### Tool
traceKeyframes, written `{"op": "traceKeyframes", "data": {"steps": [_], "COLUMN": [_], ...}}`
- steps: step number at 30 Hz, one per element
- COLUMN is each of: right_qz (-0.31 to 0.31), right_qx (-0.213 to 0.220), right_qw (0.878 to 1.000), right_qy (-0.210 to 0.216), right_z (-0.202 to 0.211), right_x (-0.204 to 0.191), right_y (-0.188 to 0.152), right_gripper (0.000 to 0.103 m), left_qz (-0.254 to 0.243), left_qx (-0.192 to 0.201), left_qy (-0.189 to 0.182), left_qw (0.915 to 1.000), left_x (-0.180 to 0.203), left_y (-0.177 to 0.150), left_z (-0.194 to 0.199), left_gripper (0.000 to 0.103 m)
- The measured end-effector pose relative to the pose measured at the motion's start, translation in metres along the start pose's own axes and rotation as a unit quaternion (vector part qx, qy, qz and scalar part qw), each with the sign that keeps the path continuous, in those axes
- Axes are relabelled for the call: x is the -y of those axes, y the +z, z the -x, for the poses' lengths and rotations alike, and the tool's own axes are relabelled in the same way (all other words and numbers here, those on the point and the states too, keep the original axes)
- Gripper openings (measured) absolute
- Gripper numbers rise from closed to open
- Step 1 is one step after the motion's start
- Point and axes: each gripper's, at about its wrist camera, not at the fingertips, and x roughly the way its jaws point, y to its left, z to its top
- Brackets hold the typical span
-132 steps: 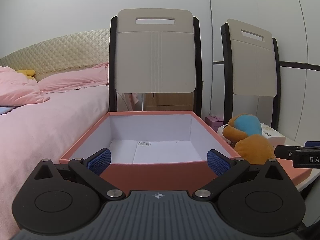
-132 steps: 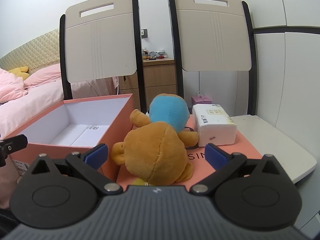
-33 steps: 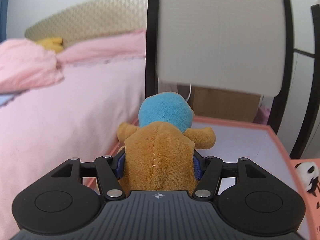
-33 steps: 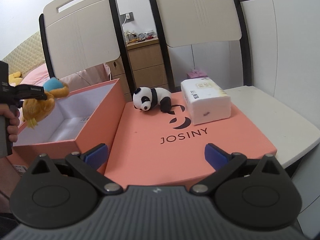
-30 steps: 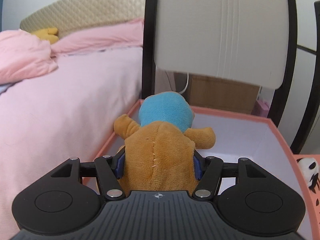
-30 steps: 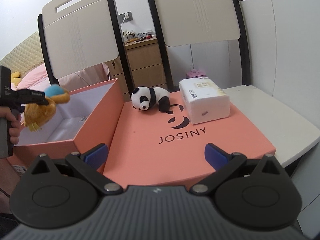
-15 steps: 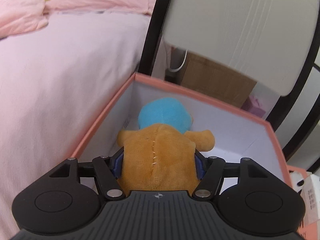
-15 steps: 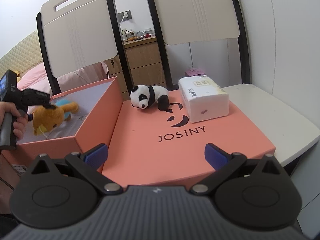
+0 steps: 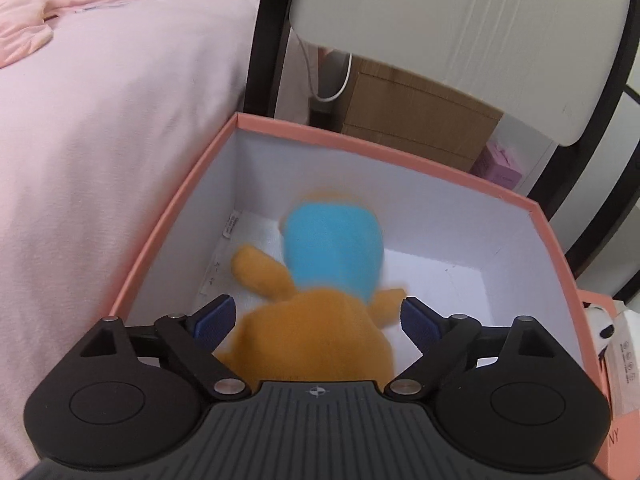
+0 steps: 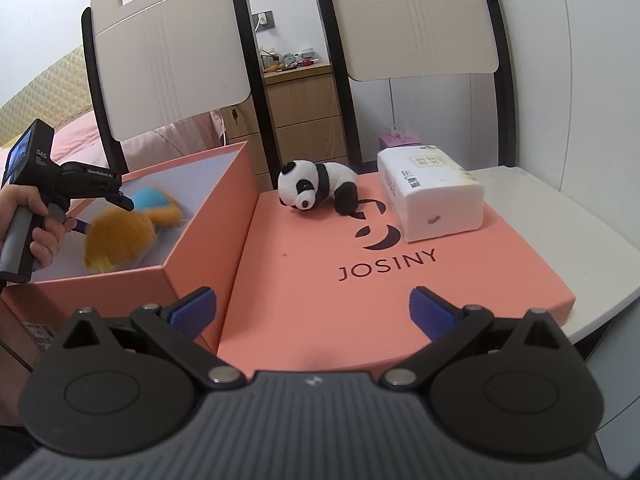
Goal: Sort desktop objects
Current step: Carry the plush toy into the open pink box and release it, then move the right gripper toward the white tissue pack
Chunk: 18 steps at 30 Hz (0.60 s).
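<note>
Left wrist view: left gripper (image 9: 316, 318) spread wide over the box (image 9: 384, 152), blurred plush toy (image 9: 320, 300) inside, free of the pads. Right wrist view: right gripper (image 10: 312, 306) wide, empty, above the lid (image 10: 400, 280); panda (image 10: 316, 190) and tissue pack (image 10: 432, 196) on it.

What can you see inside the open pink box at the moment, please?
Inside the pink box is the orange plush with a blue head, between the open left gripper fingers. A white sheet lines the floor; the plush covers part of it.
</note>
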Motion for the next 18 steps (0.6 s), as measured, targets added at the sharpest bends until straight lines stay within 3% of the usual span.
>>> {"op": "traceKeyframes", "data": {"steps": [7, 14, 18], "right_qz": [0.000, 0.002, 0.005], "right_qx": [0.011, 0.034, 0.049], "right_qw": [1.000, 0.999, 0.999], "right_qy": [0.001, 0.011, 0.017], "right_z": [0.002, 0.011, 0.016], "right_x": [-0.002, -0.005, -0.006], "right_y": [0.000, 0.001, 0.001], "right_gripper": [0.103, 0.103, 0.103], "left_qz": [-0.031, -0.068, -0.064], "left_qx": [0.076, 0.182, 0.218], "left_qy": [0.006, 0.026, 0.016], "left_qw": [0.9966, 0.9807, 0.9737], "left_x": [0.013, 0.036, 0.036], "left_y": [-0.014, -0.066, -0.096], "left_z": [0.056, 0.124, 0.149], "left_gripper": [0.095, 0.097, 0.098]}}
